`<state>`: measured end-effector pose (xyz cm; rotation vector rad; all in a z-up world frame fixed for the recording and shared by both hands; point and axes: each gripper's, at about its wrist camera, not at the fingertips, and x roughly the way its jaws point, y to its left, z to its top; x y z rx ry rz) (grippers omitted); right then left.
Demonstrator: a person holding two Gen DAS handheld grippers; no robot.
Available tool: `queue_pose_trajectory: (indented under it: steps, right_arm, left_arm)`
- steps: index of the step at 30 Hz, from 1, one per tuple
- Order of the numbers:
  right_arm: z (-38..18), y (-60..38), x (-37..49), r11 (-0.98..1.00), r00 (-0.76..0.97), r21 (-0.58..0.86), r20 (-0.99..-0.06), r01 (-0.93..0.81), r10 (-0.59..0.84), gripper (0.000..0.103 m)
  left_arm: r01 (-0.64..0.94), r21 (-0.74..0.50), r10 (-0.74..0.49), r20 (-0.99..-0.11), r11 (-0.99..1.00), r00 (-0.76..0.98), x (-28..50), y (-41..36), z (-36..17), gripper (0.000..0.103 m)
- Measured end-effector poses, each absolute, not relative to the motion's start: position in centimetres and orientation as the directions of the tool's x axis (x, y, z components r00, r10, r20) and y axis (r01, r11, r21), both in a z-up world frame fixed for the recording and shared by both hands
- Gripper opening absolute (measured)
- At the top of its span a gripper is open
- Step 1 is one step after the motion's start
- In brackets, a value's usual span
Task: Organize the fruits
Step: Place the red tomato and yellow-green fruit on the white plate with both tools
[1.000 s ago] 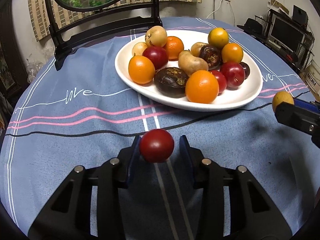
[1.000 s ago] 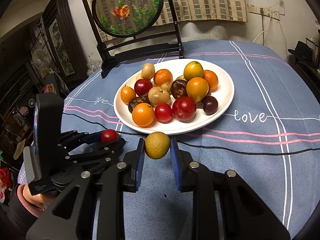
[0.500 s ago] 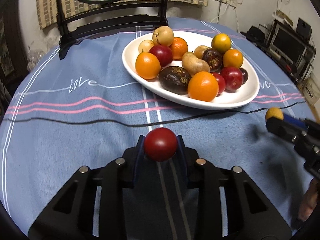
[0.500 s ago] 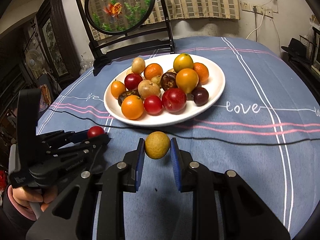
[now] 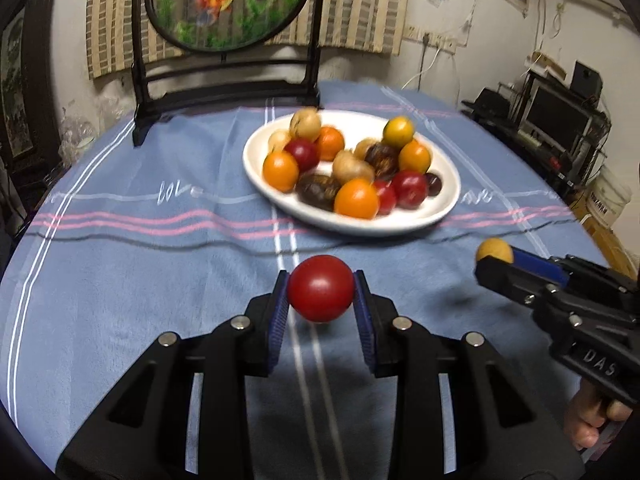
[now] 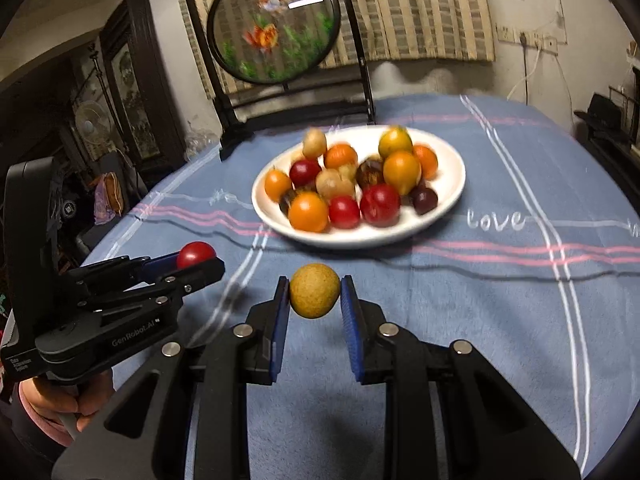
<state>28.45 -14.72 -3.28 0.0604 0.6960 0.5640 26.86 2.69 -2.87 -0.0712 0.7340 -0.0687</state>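
while left claw pinches red fruit (aloft), right claw clamps yellow fruit.

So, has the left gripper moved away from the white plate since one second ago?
Yes. The left gripper, shut on the red fruit, has drawn back: the white plate looks farther away.

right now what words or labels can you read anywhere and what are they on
"love": stitched in white on the blue tablecloth; the same word shows blurred in the left wrist view.
"GenRobot.AI": on the left hand-held gripper.
"DAS": on the right hand-held gripper, rest cut off.
Small print on the left handle and the bucket: unreadable.
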Motion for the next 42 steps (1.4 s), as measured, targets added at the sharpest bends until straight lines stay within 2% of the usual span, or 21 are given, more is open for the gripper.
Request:
queue_pose_trajectory:
  steps: [6,14,18,22,30,33,35,39,42]
  right_arm:
    - [-0.3,-15.8,31.1,0.86,0.691,0.248,-0.516,-0.446,0.507,0.026]
    - [2.3,-16.6,37.2,0.872,0.74,0.283,-0.462,-0.4,0.489,0.026]
    - [2.9,-16.3,41.0,0.879,0.76,0.301,-0.444,-0.371,0.473,0.026]
    - [2.8,-15.6,44.0,0.871,0.758,0.322,-0.437,-0.371,0.484,0.026]
    - [2.3,-14.2,45.4,0.871,0.747,0.289,-0.45,-0.397,0.489,0.026]
    - [2.2,-14.5,45.6,0.875,0.747,0.286,-0.458,-0.391,0.483,0.026]
    - [2.2,-14.5,45.6,0.876,0.746,0.282,-0.46,-0.391,0.481,0.026]
    - [1.7,-14.5,45.7,0.878,0.737,0.286,-0.478,-0.384,0.478,0.026]
    - [1.0,-14.4,46.1,0.88,0.722,0.284,-0.503,-0.381,0.475,0.026]
  left_arm:
    - [0.065,-0.11,-0.12,-0.624,0.992,0.772,31.2,1.9,0.6,0.032]
    - [0.042,-0.099,-0.095,-0.621,0.994,0.778,39.6,1.1,1.7,0.032]
    - [0.021,-0.118,-0.092,-0.635,0.993,0.767,42.5,1.3,1.1,0.032]
    - [0.04,-0.05,-0.063,-0.674,0.998,0.736,44.3,0.6,-0.6,0.032]
    - [0.011,-0.038,-0.035,-0.711,0.999,0.702,46.5,1.1,-1.7,0.033]
    - [-0.023,-0.043,-0.014,-0.704,0.999,0.71,46.4,1.6,-1.6,0.059]
    - [-0.037,-0.036,0.002,-0.695,0.999,0.719,46.1,1.9,-1.1,0.061]
    - [-0.079,-0.038,0.034,-0.669,0.996,0.742,45.1,2.9,0.4,0.075]
    - [-0.123,-0.029,0.075,-0.645,0.992,0.761,44.5,4.0,1.8,0.079]
